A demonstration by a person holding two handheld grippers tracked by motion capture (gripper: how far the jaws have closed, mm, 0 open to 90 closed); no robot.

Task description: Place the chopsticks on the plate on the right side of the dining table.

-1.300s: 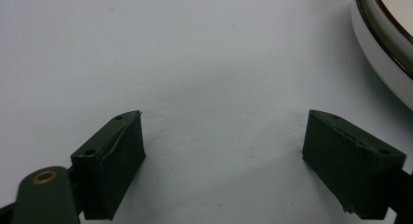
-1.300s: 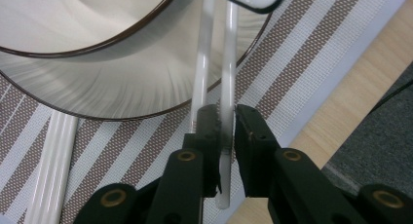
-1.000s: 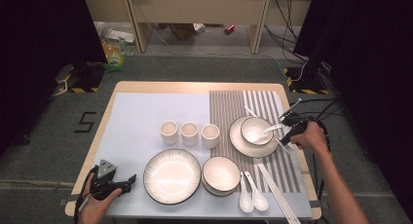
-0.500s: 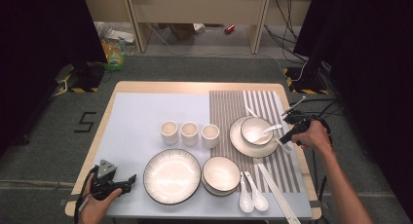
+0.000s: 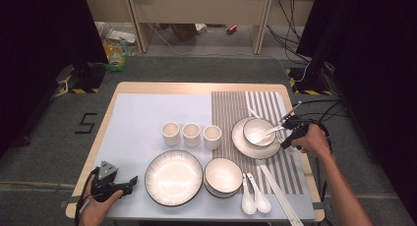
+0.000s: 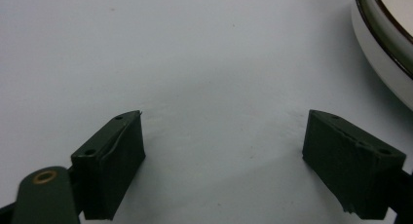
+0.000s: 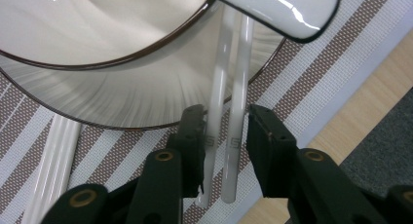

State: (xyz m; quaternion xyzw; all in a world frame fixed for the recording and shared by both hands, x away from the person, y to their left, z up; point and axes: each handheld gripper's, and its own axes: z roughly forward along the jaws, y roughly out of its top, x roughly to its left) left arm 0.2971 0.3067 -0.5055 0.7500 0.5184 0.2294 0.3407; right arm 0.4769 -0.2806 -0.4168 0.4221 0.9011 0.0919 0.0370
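Gripping nothing, the left gripper (image 5: 132,180) rests at the near left corner of the table (image 5: 137,118), its jaws spread wide over bare grey surface; in the left gripper view the two black pads (image 6: 114,158) stand far apart with the rim of the large plate (image 6: 384,53) just off to one side. That large plate (image 5: 173,178) sits near the front edge in the high view, with a bowl (image 5: 223,177) just beside it on the right and two white spoons (image 5: 254,196) next to that. Behind them, three small cups (image 5: 191,134) stand in a row.

Farther right, on the striped mat (image 5: 265,108), a small plate (image 5: 255,142) carries a second bowl (image 5: 258,130) with a spoon (image 5: 268,132) lying in it. A long pair of white chopsticks (image 5: 282,196) lies on the mat toward the front.

At the right edge, the right gripper (image 5: 290,124) holds another pair of chopsticks (image 7: 229,117). In the right gripper view its jaws are narrow and have just been closing, with both sticks between the pads near their square ends. The sticks rise above the small plate's rim (image 7: 146,121), under the spoon handle (image 7: 282,12).
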